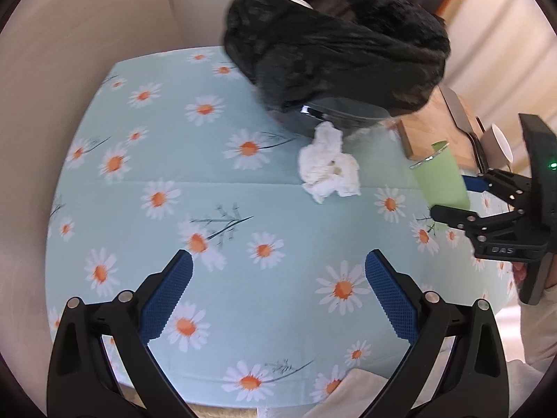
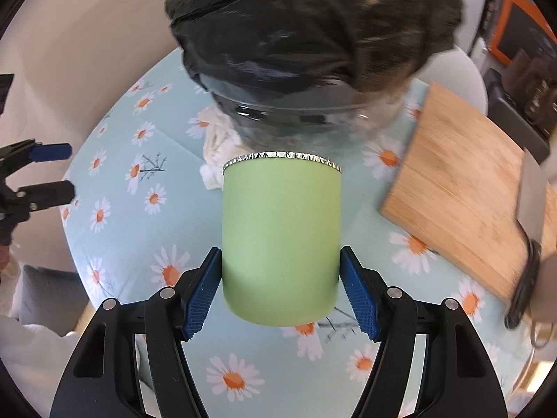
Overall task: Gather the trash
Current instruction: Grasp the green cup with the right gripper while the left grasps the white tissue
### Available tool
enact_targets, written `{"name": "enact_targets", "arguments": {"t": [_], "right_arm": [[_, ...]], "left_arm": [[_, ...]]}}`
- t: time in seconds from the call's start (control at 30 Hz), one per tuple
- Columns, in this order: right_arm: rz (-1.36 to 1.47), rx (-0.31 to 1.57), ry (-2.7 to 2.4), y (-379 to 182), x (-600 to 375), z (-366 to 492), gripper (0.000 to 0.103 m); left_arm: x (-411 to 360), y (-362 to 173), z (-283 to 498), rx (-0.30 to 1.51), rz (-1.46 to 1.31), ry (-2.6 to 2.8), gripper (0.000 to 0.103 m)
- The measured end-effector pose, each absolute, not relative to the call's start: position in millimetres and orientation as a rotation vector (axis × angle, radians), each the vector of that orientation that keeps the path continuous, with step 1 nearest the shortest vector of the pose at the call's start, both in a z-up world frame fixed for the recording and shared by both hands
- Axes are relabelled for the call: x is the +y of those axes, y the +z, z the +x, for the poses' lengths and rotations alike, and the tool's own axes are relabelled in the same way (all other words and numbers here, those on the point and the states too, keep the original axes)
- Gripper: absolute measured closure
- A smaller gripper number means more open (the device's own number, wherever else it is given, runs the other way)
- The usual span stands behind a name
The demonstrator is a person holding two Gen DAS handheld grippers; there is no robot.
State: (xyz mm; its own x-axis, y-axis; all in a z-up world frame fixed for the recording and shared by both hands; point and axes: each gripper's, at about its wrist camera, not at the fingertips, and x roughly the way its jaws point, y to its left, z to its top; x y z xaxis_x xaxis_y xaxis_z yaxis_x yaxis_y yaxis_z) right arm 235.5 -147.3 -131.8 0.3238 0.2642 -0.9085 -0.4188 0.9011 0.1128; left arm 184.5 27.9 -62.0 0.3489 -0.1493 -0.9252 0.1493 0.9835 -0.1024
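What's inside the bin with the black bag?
Through the black bag's opening, only a white rounded object shows at the top; the bag's folds hide everything deeper.

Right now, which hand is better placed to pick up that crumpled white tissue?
Left. Its gripper is open and empty, facing the tissue. The right gripper already clamps the green cup.

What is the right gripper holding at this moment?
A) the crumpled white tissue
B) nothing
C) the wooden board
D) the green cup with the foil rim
D: in the right wrist view both blue pads of the right gripper press on the sides of the green cup, held above the tablecloth.
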Motion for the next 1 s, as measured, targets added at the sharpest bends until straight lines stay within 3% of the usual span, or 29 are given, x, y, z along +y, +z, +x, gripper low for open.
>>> {"name": "enact_targets", "arguments": {"t": [1.0], "right_arm": [[0.023,1.186,0.044,-118.7,-229.4,170.9,0.039]], "left_arm": [[-21.2,-158.0,273.7,1.181,-0.054,-0.377,0.007]]}}
